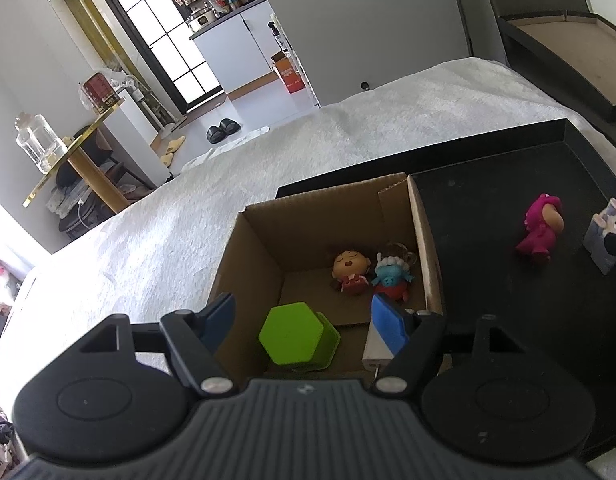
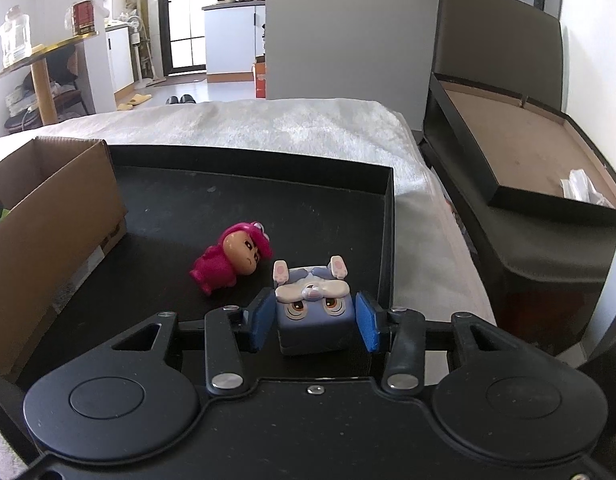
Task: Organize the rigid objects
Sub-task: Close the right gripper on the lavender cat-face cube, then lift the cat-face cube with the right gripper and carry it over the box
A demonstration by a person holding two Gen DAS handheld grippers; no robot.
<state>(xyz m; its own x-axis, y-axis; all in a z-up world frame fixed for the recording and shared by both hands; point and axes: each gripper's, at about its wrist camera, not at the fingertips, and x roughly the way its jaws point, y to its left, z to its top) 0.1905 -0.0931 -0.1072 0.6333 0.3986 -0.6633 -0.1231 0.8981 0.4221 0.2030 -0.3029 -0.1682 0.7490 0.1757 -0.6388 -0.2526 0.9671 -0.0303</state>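
My right gripper (image 2: 315, 316) is shut on a blue rabbit-faced cube (image 2: 314, 322), with a blue pad against each side, low over the black tray (image 2: 243, 204). A pink figure (image 2: 231, 262) lies on the tray just left of the cube and shows again in the left wrist view (image 1: 540, 230). My left gripper (image 1: 303, 324) hangs open over the cardboard box (image 1: 263, 240). Below its fingers a green hexagonal block (image 1: 295, 340) sits in the box, touching neither pad. A white block (image 1: 375, 350) lies by the right finger. Two small dolls, one red (image 1: 350, 272) and one blue (image 1: 392, 276), lie at the box's far side.
The box stands at the tray's left end (image 2: 47, 216), and the tray rests on a bed with a white blanket (image 1: 187, 208). Right of the bed is a dark open storage frame (image 2: 528, 148). A gold-edged side table with a glass jar (image 1: 37, 142) stands far left.
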